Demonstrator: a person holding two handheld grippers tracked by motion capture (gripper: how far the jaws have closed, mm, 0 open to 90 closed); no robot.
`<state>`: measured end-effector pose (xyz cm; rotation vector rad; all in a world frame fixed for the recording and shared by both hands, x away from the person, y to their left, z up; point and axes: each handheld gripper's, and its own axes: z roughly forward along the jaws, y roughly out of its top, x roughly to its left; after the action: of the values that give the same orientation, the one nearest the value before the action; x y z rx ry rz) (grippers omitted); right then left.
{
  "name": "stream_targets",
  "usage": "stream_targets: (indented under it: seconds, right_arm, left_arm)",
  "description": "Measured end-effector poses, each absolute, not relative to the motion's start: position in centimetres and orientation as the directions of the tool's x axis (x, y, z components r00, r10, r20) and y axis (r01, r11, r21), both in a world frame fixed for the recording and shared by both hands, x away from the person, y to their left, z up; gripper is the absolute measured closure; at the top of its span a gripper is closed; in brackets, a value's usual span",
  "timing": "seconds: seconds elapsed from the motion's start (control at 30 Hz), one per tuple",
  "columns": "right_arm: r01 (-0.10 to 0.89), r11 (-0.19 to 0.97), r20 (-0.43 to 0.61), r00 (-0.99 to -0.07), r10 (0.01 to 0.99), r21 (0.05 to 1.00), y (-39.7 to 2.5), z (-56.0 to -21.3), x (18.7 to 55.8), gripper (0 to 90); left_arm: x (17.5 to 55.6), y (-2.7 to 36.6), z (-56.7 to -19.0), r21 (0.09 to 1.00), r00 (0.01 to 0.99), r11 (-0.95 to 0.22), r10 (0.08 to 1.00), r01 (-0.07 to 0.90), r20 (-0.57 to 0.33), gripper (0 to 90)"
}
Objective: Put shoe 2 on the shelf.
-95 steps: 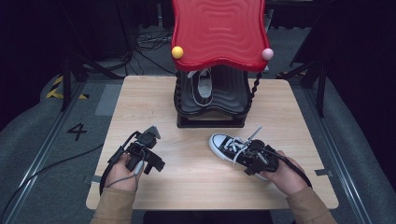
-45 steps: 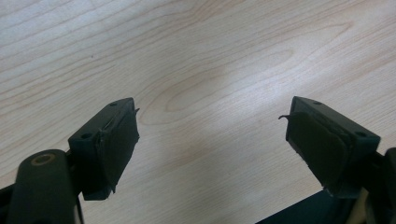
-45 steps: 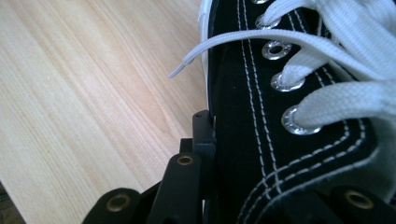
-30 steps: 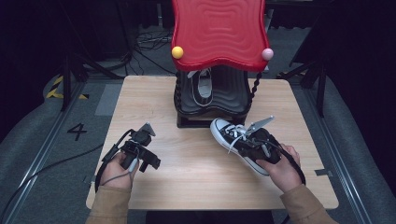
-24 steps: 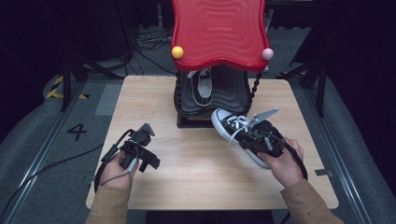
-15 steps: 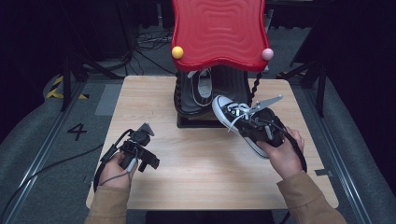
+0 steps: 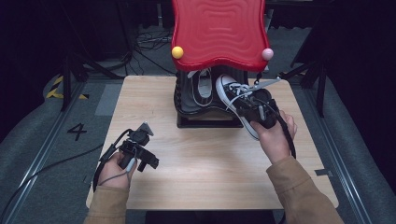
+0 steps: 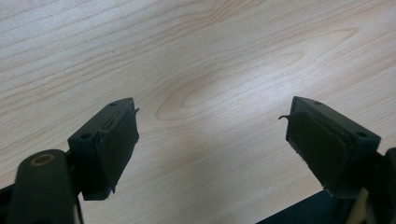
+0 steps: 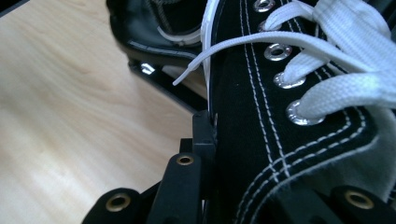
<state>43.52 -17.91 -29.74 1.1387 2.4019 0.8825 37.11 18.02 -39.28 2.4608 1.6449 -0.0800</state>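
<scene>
Between the jaws of the right gripper [image 7: 256,111]: one black sneaker [image 7: 243,105], white sole and white laces, clamped at its side wall near the eyelets; held off the table [image 7: 210,163], toe pointing away from the jaws toward the rack [image 7: 205,100]. In the right gripper view the near jaw presses flat against the canvas of the sneaker [image 9: 299,116], a loose lace end hanging just beyond the jaw tip.

Ahead of those jaws: black rack, its lower shelf holding a second shoe [image 7: 201,84], toe side just left of the held sneaker; the two look close, contact cannot be told. Red wavy top [image 7: 218,30] overhangs both, with a yellow ball [image 7: 177,52] and a pink ball [image 7: 266,54] at its front corners.

Left gripper [image 7: 140,151]: jaws spread wide, nothing between them, held low over the table well apart from rack and sneaker. In the left gripper view bare pale wood [image 8: 210,84] lies under and beyond both pads [image 8: 116,144]
</scene>
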Motion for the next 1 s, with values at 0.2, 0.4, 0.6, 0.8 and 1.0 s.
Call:
stream_targets:
  seconds: [0.2,0.4,0.6,0.8,1.0]
  right_arm:
    - [0.585,0.458,-0.052,-0.578,0.815,0.67,-16.9,-30.3,45.1,85.5]
    - [0.592,0.421,-0.058,-0.533,0.844,0.687,-16.2,-30.8,46.4,85.4]
    - [0.602,0.416,-0.079,-0.505,0.859,0.681,-15.4,-31.6,47.6,84.9]
    - [0.652,0.401,-0.057,-0.481,0.875,0.643,-13.3,-32.3,48.4,82.2]
    - [0.686,0.428,-0.025,-0.514,0.857,0.589,-11.2,-33.0,49.0,76.6]
  left_arm:
    - [37.1,18.2,-39.3,0.118,0.384,-0.37,0.911,0.922,-0.151,17.2]
    - [37.1,18.4,-39.3,0.121,0.383,-0.367,0.911,0.922,-0.156,17.2]
    - [37.1,18.6,-39.3,0.122,0.384,-0.368,0.91,0.922,-0.159,17.2]
    - [37.1,18.5,-39.5,0.117,0.382,-0.367,0.911,0.923,-0.157,17.2]
    - [36.9,18.5,-39.2,0.122,0.388,-0.372,0.908,0.92,-0.16,17.2]
